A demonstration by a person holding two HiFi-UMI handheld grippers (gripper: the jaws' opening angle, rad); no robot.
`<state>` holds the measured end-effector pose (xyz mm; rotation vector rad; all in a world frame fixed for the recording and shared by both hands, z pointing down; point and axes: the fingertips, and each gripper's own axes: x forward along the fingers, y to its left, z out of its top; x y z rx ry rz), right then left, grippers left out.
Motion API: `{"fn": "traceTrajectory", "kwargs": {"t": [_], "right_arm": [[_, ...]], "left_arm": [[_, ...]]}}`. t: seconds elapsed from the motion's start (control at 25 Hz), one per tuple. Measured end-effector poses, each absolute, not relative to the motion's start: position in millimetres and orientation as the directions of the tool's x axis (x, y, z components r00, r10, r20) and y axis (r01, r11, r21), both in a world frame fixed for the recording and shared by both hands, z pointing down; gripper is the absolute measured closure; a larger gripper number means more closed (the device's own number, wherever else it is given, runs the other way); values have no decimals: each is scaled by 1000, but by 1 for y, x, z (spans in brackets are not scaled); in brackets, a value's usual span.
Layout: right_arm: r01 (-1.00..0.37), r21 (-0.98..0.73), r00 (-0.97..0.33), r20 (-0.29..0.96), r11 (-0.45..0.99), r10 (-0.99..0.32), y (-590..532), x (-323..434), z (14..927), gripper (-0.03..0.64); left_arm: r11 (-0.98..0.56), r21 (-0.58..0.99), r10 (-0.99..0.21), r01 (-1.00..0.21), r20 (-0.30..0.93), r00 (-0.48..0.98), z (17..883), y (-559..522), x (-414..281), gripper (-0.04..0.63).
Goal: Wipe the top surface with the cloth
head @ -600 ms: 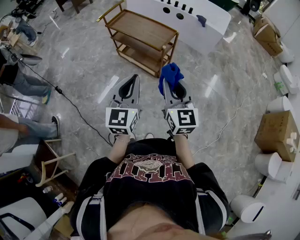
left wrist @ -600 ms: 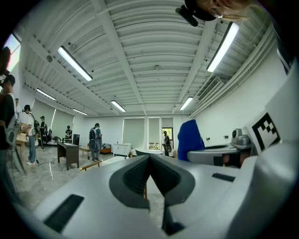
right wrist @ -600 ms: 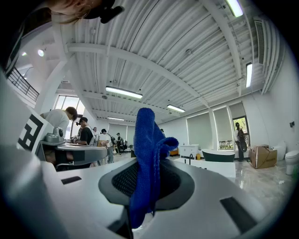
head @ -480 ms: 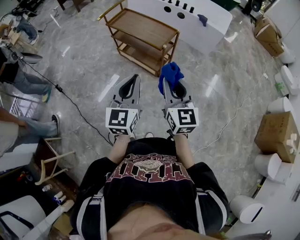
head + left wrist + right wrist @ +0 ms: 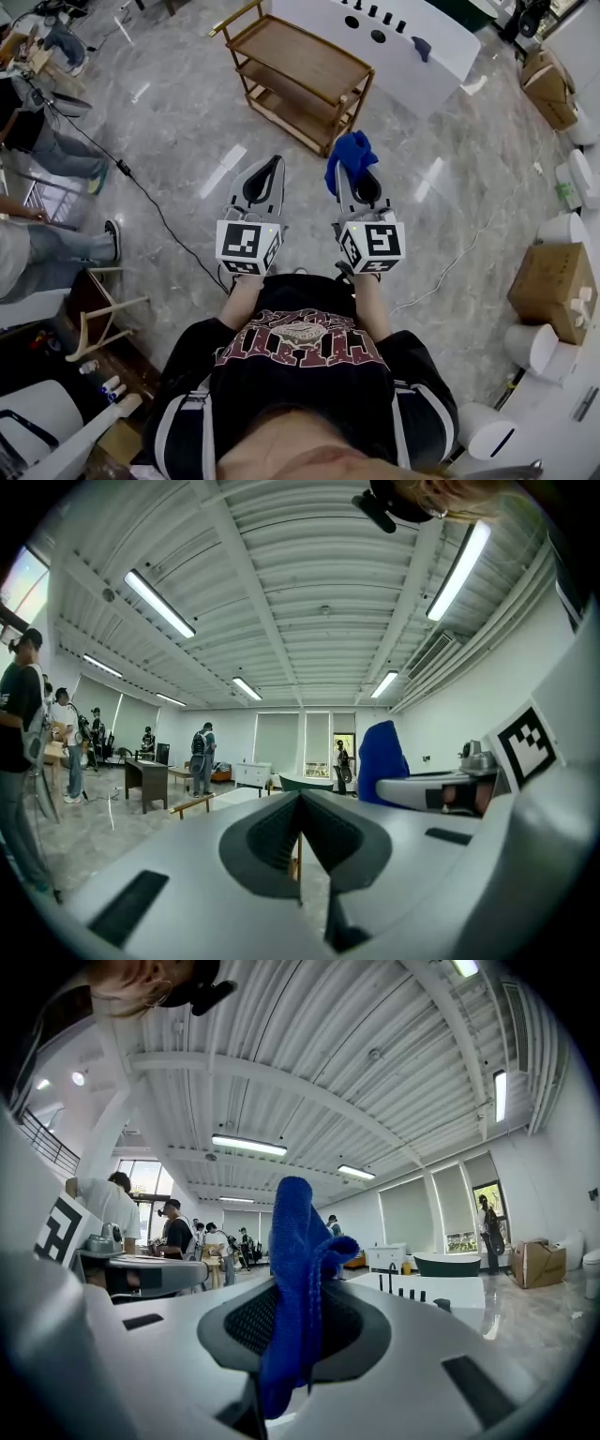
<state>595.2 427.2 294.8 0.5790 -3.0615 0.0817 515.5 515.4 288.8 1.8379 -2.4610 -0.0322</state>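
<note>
"At the right tongs point(image 5: 292, 1302), what is held?" the desk editor asks.

"A blue cloth point(image 5: 298, 1260), pinched between the closed jaws and standing up in a fold above them," the caption writer replies. "Beside them, the left tongs point(image 5: 300, 797) are pressed together on nothing. Both are held out side by side in front of the person."

"What has just changed?"

"Little at the tongs. Half a second on, the cloth is pinched as before and the pair keep their level, side-by-side carry. The framing has shifted slightly, though, and the wooden trolley point(image 5: 302, 58) ahead sits a touch differently in the head view. That suggests the person is stepping or turning toward it. Behind the trolley stands a white counter point(image 5: 375, 42). A cable point(image 5: 164, 225) trails across the marble floor point(image 5: 169, 103) to the left."

"And the task?"

"Not begun, on this reading. The trolley's top shelf, the likely surface, lies bare and well apart from the cloth. The gap has to be closed and the cloth lowered flat before any wiping can start."
</note>
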Motion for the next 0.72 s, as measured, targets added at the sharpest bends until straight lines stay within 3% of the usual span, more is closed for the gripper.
{"fn": "traceTrajectory", "kwargs": {"t": [0.72], "right_arm": [[-385,-59,-923,-5,921,-386,423,418,281,531]], "left_arm": [[208,50,-978,-977,32,-207,280,502,345,549]]}}
